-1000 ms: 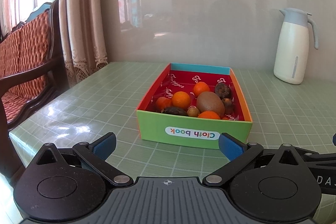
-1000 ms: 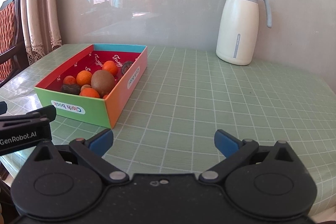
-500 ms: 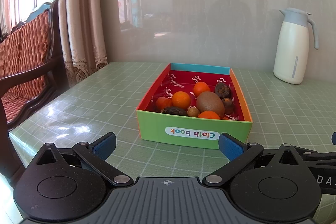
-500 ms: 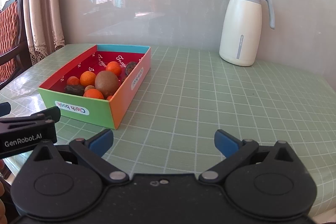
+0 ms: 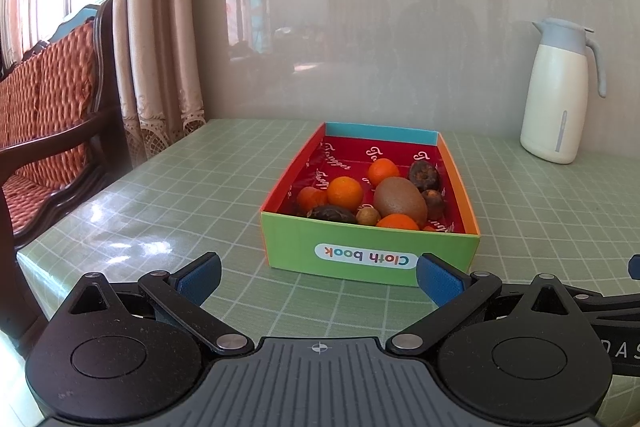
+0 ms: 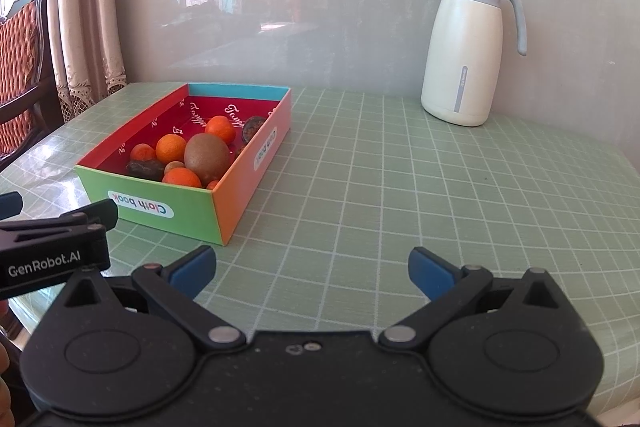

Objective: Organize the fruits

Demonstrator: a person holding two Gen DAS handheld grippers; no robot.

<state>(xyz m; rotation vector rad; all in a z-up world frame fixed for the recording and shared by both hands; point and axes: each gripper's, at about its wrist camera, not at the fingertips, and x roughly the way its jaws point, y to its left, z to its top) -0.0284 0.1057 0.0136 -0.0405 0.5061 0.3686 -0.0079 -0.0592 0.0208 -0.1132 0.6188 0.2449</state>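
A colourful cardboard box (image 5: pixel 360 251) marked "Cloth book" stands on the green checked table, also in the right wrist view (image 6: pixel 240 183). It holds a brown kiwi (image 5: pixel 400 199), several small oranges (image 5: pixel 345 191), dark wrinkled fruits (image 5: pixel 423 175) and a small tan fruit (image 5: pixel 368 215). My left gripper (image 5: pixel 318 273) is open and empty, just short of the box's near wall. My right gripper (image 6: pixel 310 271) is open and empty, over bare table to the right of the box.
A white thermos jug (image 6: pixel 466 47) stands at the back right by the wall. A wooden chair with an orange cushion (image 5: pixel 48 115) and curtains (image 5: pixel 156 39) lie left of the table. The table's near left edge (image 5: pixel 36 259) is close.
The right gripper view has shifted slightly, bringing the box and jug a little further right and nearer. The left gripper has not visibly moved.
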